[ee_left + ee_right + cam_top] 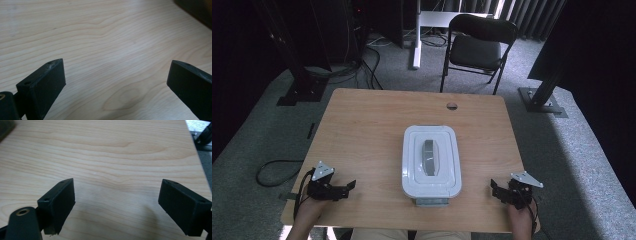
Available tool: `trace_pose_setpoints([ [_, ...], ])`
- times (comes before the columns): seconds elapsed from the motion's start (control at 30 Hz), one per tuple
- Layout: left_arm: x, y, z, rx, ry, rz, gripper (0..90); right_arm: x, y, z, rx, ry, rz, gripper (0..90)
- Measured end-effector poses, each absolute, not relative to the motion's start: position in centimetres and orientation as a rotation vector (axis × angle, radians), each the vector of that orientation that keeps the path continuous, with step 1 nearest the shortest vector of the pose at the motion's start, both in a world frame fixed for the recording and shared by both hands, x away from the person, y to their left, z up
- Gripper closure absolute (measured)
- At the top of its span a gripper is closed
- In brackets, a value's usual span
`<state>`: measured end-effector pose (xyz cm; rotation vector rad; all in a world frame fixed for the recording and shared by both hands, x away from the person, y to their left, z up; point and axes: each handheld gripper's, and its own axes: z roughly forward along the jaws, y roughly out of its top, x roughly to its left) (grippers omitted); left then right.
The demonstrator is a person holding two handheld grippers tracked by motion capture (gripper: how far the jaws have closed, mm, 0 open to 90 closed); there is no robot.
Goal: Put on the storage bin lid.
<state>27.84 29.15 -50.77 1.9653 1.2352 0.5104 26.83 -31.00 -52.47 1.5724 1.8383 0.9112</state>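
Observation:
A white plastic box with a lid (432,160) lies in the middle of the wooden table (362,125); a grey handle (430,157) runs along its top and a grey latch (431,202) shows at its near end. My left gripper (349,187) rests near the table's front left edge, to the left of the box and apart from it. It is open, with bare wood between its jaws (116,75). My right gripper (495,189) sits near the front right edge, to the right of the box. It is open too, over bare wood (117,192).
A round cable hole (452,105) is in the table's far edge. Beyond the table stand a black folding chair (477,45), a white desk leg (416,45) and black frame posts (544,90). Cables (274,172) lie on the grey carpet at the left.

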Motion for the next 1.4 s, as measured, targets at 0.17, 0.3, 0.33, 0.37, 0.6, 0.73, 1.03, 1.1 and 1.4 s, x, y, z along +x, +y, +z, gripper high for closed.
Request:
trace_pose_setpoints([
  [0.17,27.7,29.8,-51.1,1.964,1.304,0.543,2.5,26.8,-31.7,-52.4,1.599,1.813,0.886,13.5],
  [0.3,27.7,30.4,-51.0,1.93,1.356,0.566,2.5,27.0,-32.6,-52.5,1.637,1.785,0.876,13.6],
  [0.33,27.7,30.6,-51.0,1.932,1.374,0.573,2.6,27.0,-32.8,-52.5,1.649,1.778,0.886,13.5],
  [0.37,27.7,30.7,-51.1,1.929,1.4,0.581,2.6,27.0,-32.8,-52.5,1.653,1.772,0.892,13.6],
  [0.6,27.9,31.5,-51.6,1.909,1.499,0.582,2.6,27.7,-32.6,-52.8,1.688,1.812,0.78,13.5],
  [0.73,28.0,31.5,-51.9,1.922,1.513,0.593,2.6,27.7,-32.8,-52.8,1.72,1.785,0.78,13.6],
  [1.03,28.3,31.3,-52.4,1.959,1.52,0.619,2.7,27.9,-32.7,-52.8,1.728,1.784,0.773,11.7],
  [1.1,28.5,31.3,-52.4,1.955,1.524,0.621,2.7,27.9,-32.7,-52.8,1.728,1.786,0.774,11.6],
  [1.4,29.6,31.2,-52.4,1.944,1.541,0.628,2.7,28.3,-32.7,-52.8,1.724,1.789,0.777,11.6],
])
